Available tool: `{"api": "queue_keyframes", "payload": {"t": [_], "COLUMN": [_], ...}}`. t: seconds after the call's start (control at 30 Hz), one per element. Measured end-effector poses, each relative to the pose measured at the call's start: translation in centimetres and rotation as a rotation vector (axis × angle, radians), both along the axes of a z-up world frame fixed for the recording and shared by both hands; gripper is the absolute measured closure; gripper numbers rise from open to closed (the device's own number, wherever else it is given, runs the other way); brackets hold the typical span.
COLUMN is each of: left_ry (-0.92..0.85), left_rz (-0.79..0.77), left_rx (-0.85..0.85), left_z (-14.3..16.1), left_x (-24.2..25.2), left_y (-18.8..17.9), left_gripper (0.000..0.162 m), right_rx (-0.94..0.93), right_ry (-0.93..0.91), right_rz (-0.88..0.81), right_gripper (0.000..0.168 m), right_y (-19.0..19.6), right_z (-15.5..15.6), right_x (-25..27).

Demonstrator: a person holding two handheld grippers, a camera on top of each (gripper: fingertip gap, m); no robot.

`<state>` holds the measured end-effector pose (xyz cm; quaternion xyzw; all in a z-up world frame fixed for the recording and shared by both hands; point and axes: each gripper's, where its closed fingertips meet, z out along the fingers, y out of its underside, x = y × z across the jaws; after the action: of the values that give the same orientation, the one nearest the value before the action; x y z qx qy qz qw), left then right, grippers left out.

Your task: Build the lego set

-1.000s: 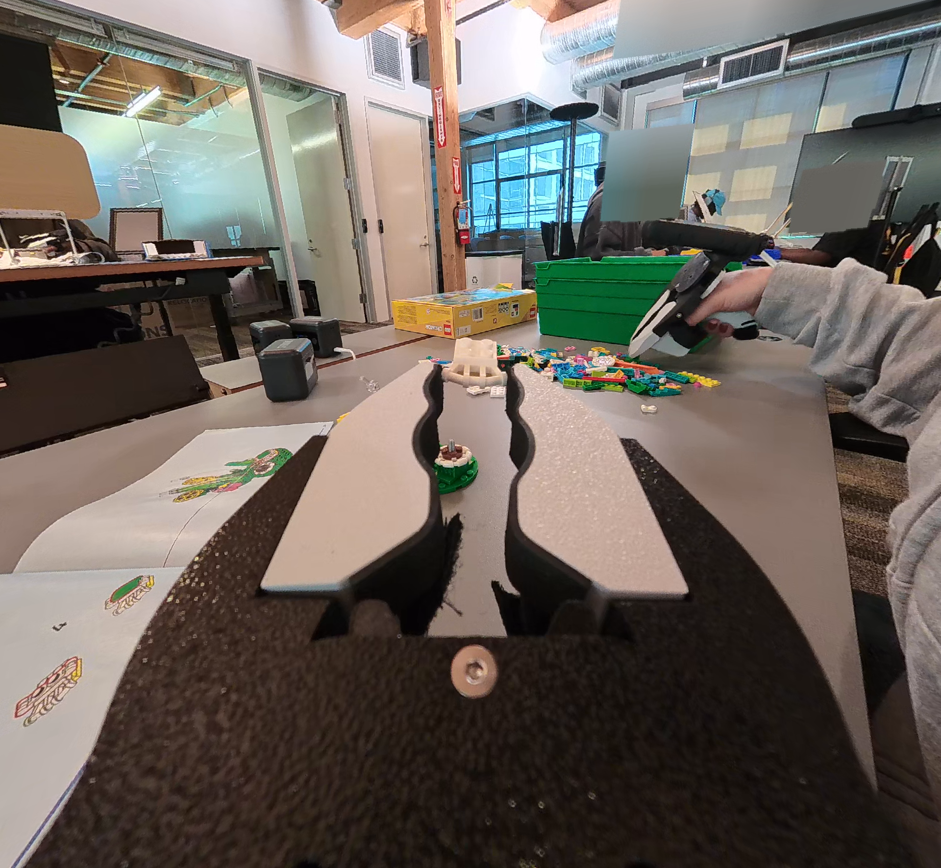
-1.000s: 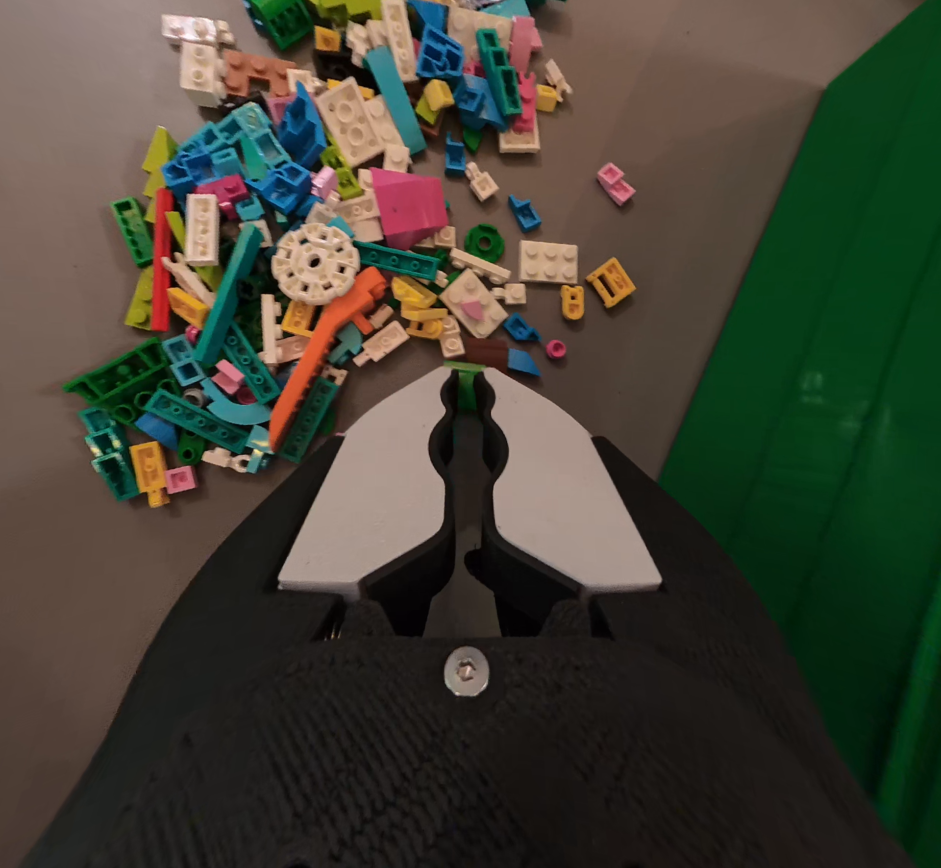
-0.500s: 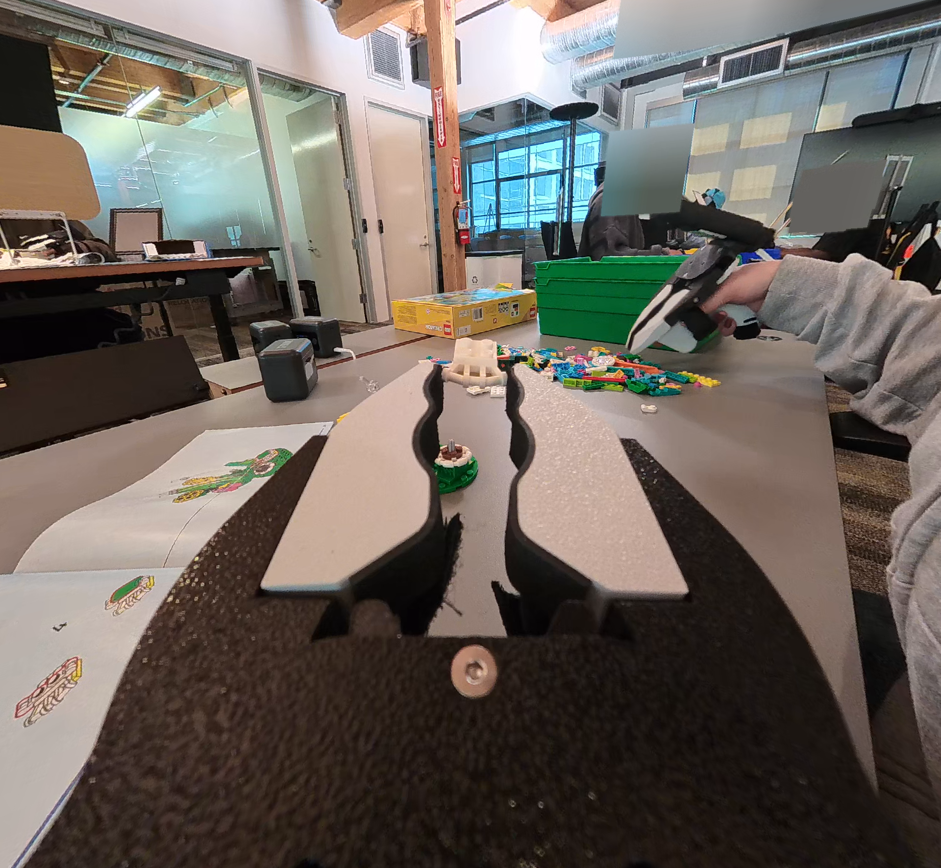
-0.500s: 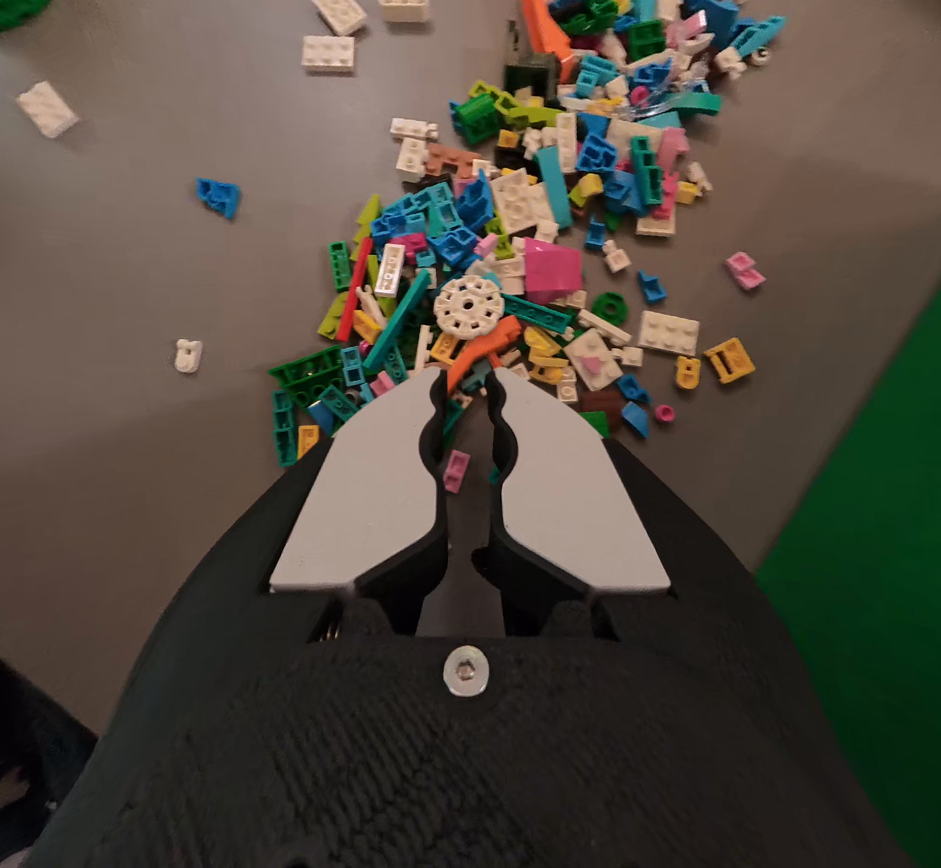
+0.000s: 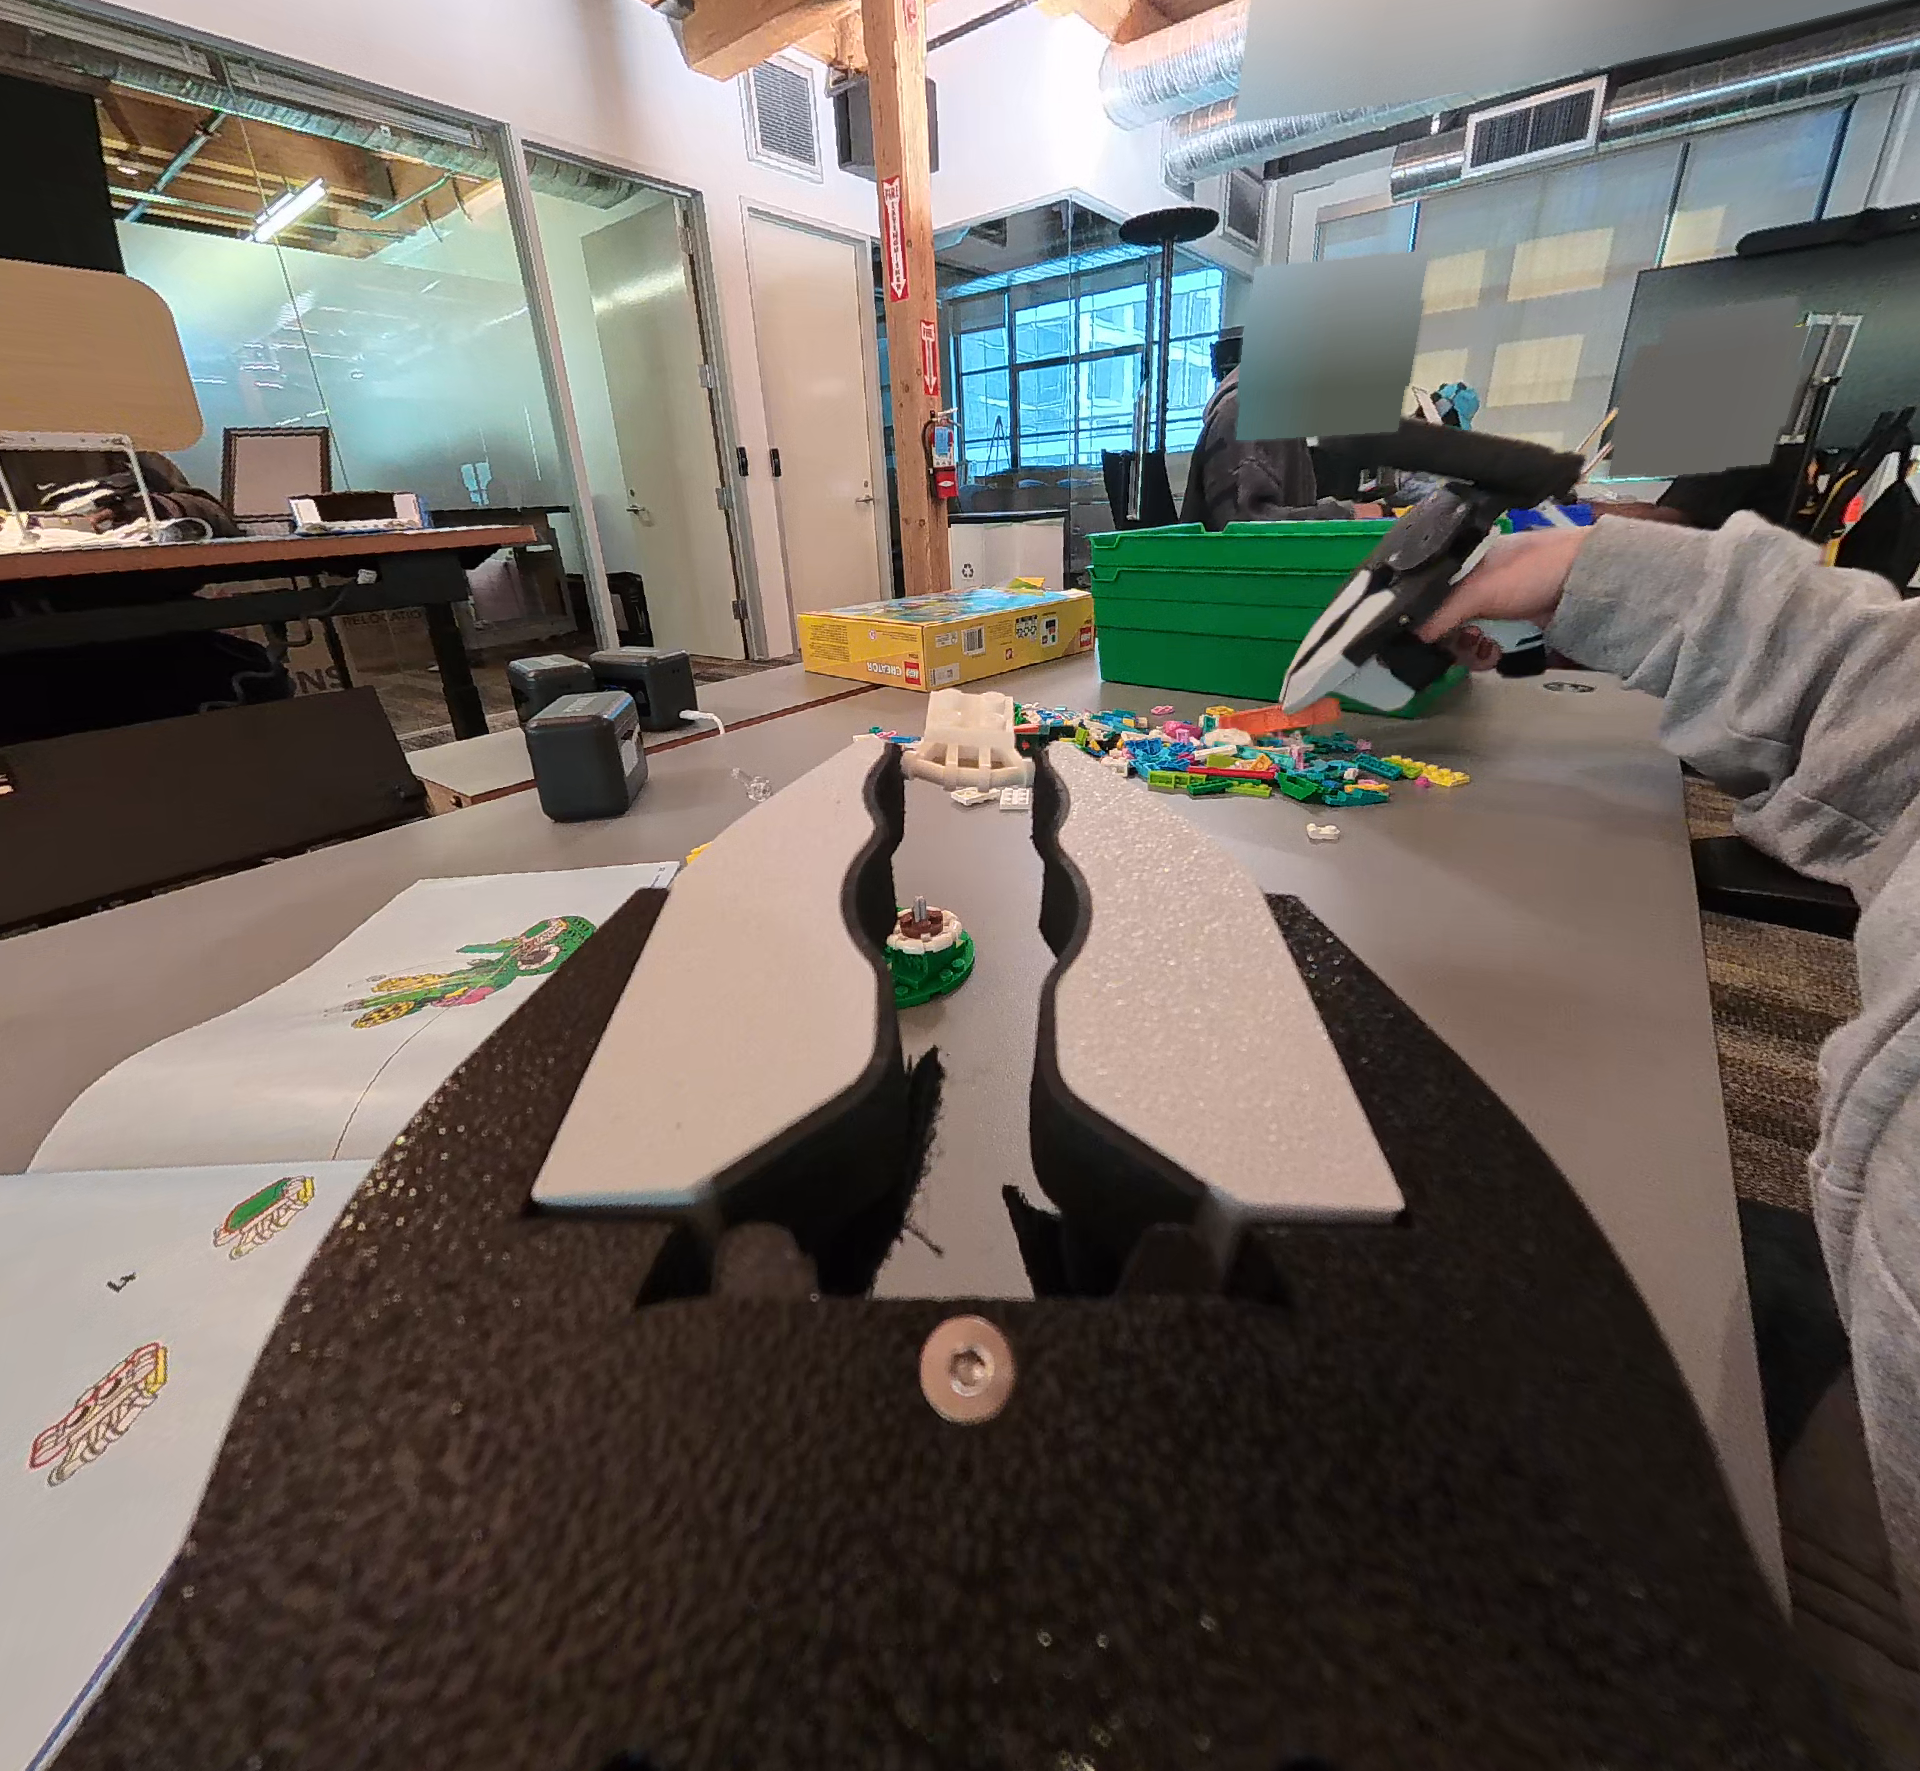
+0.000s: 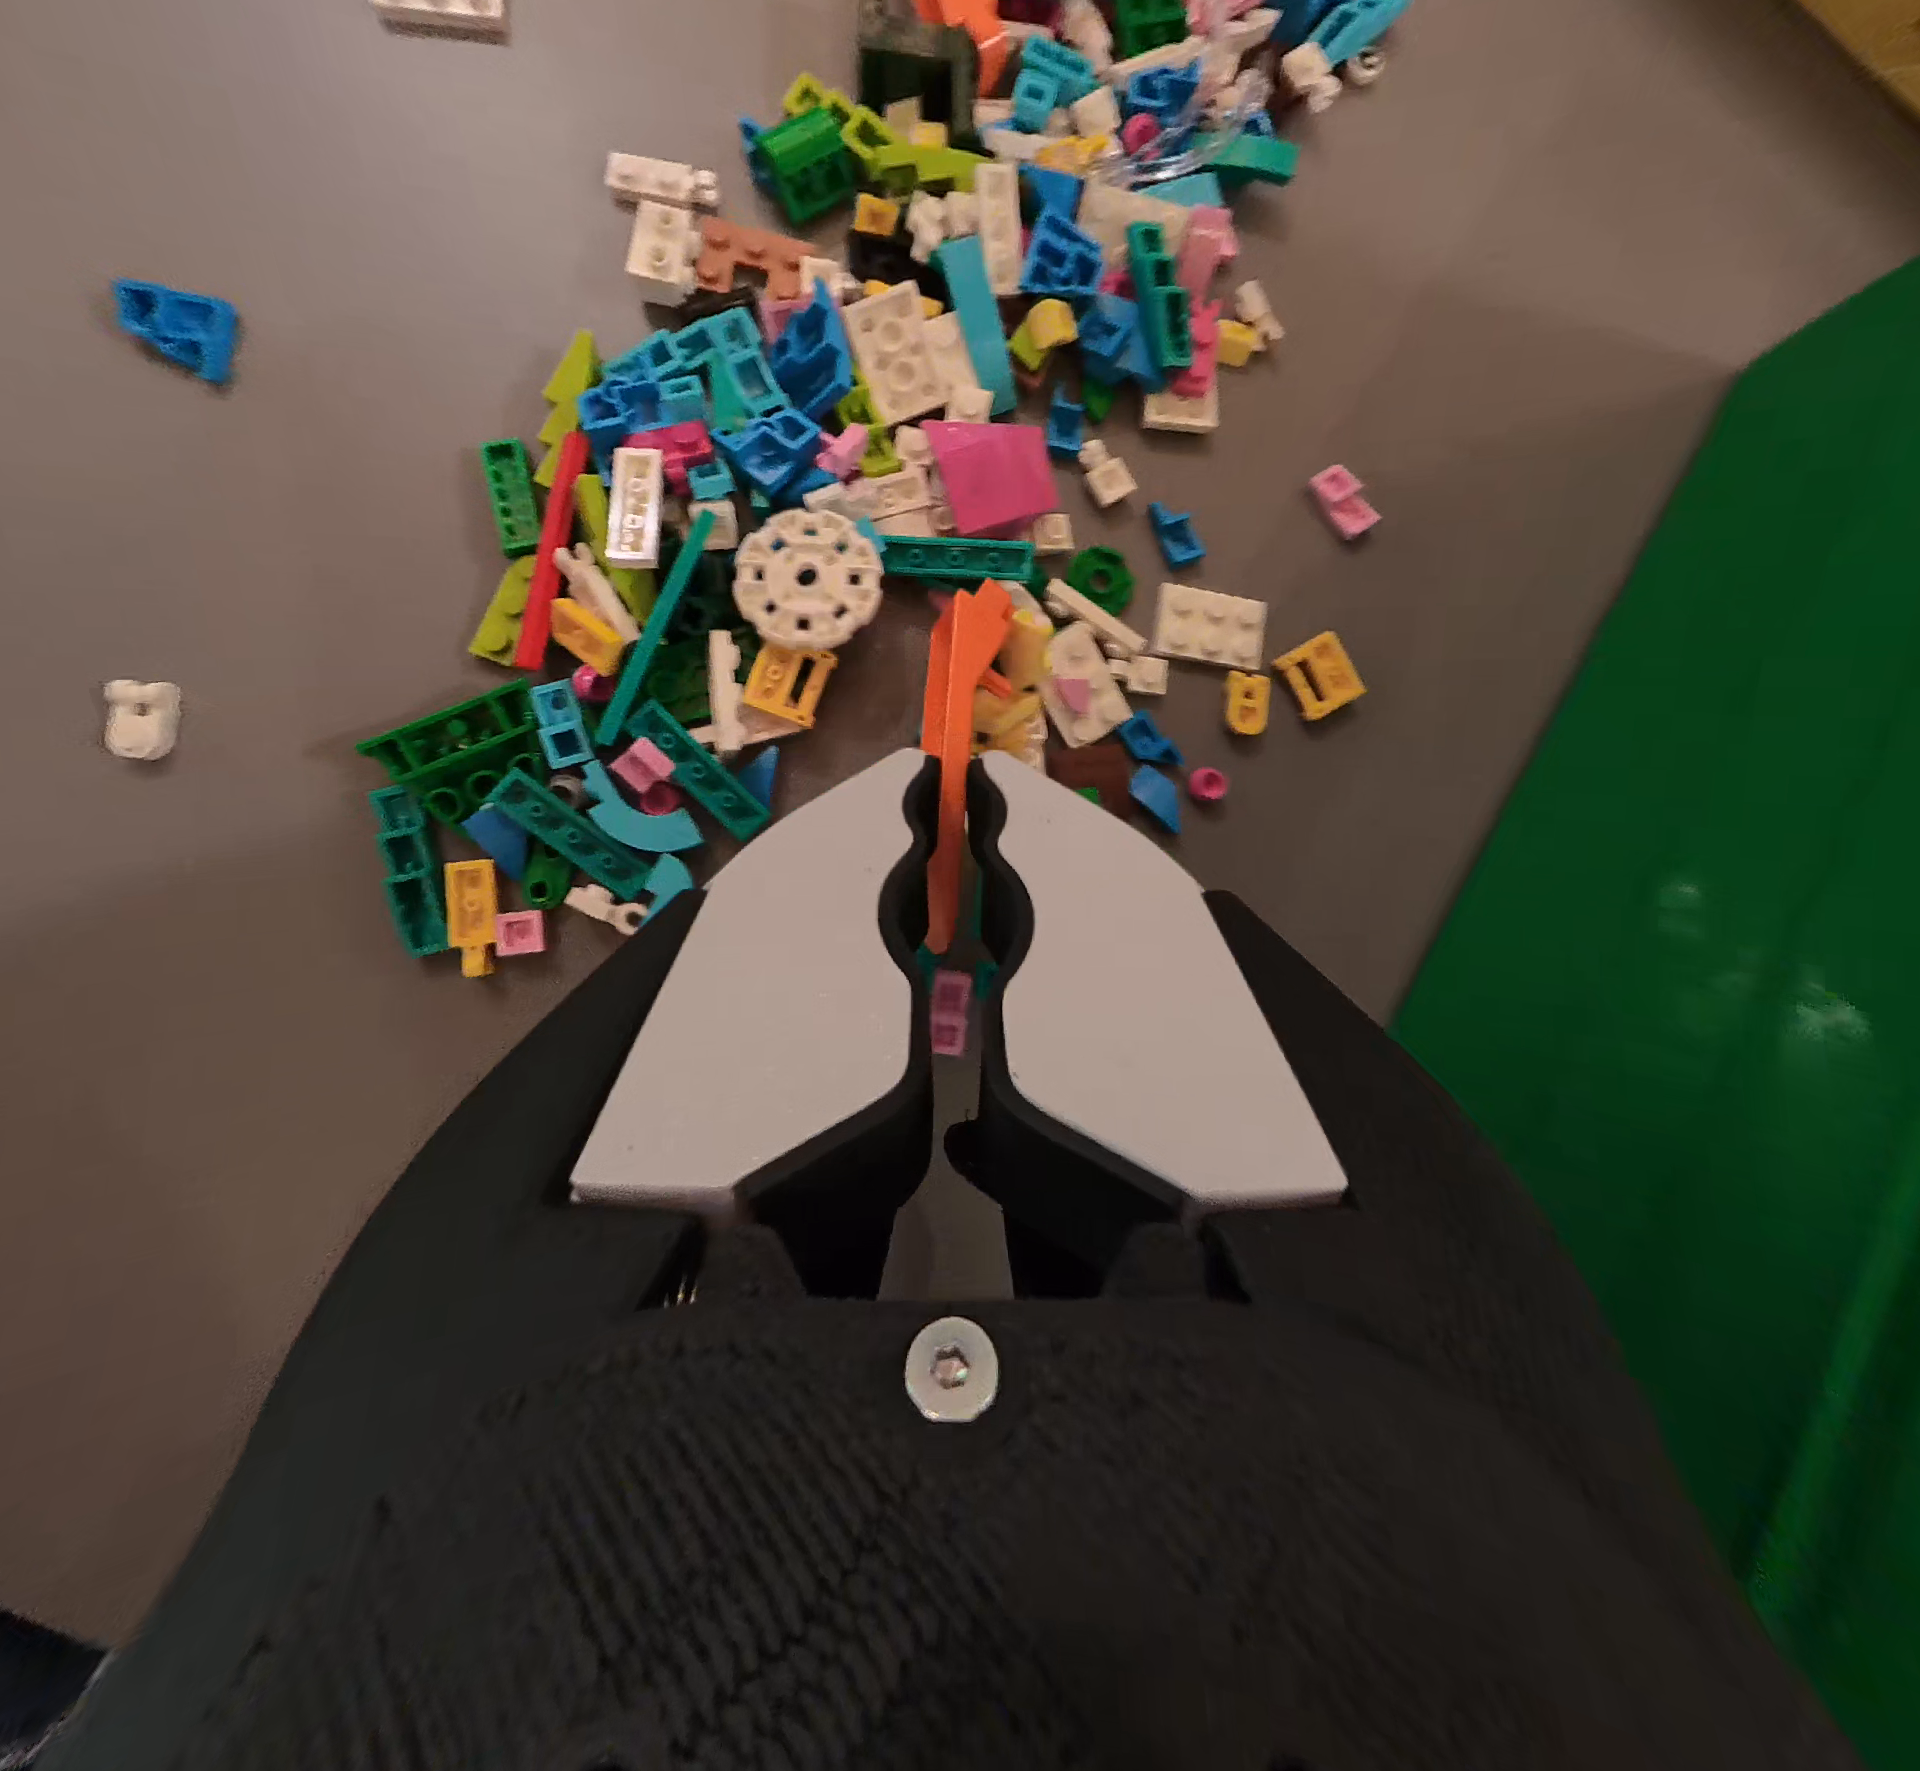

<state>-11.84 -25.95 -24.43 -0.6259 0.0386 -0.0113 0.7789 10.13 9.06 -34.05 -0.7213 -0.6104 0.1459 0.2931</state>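
Right wrist view looks almost straight down on the brick pile, and only here is the grip plain: the right tongs are nearly closed, pinching a long orange piece that sticks out forward over the pile. A white round gear-like piece lies just left of the orange tip, a small pink brick shows on the tabletop through the slit between the fingers, and a green bin fills the right edge, cut off by the frame.

Left wrist view takes in the room instead. The left tongs stand well open and hold nothing; between their fingers, on the tabletop, sits a small green round build with a brown and white top. Farther off is the same pile, with the right tongs tilted down at its far side, the orange piece at their tip, and a hand in a grey sleeve behind them. A white build stands partly hidden behind the left fingertips. An instruction sheet lies at left, a yellow box and the bin at the back.
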Motion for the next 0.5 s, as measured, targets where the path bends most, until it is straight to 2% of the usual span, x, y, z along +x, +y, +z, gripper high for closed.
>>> {"api": "queue_keyframes", "payload": {"t": [0.13, 0.3, 0.4, 0.5], "left_ry": [-0.001, 0.001, 0.0, 0.0], "left_rz": [0.0, 0.001, 0.001, 0.001], "left_rx": [0.0, 0.0, 0.0, -0.001], "left_z": [0.0, 0.0, 0.0, 0.0], "left_x": [0.0, 0.0, 0.0, 0.0], "left_y": [0.0, 0.0, 0.0, 0.0], "left_gripper": [0.139, 0.139, 0.139, 0.139], "right_rx": [0.098, 0.111, 0.102, 0.021], "right_ry": [-0.041, -0.101, -0.099, -0.066], "right_rz": [-0.059, -0.07, 0.0, 0.114], "right_gripper": [0.165, 0.164, 0.154, 0.152], "right_y": [1.6, 2.1, 1.2, -1.2], "right_z": [0.5, -0.3, -0.5, -0.4], "right_x": [1.2, 2.1, 1.9, 1.2]}}
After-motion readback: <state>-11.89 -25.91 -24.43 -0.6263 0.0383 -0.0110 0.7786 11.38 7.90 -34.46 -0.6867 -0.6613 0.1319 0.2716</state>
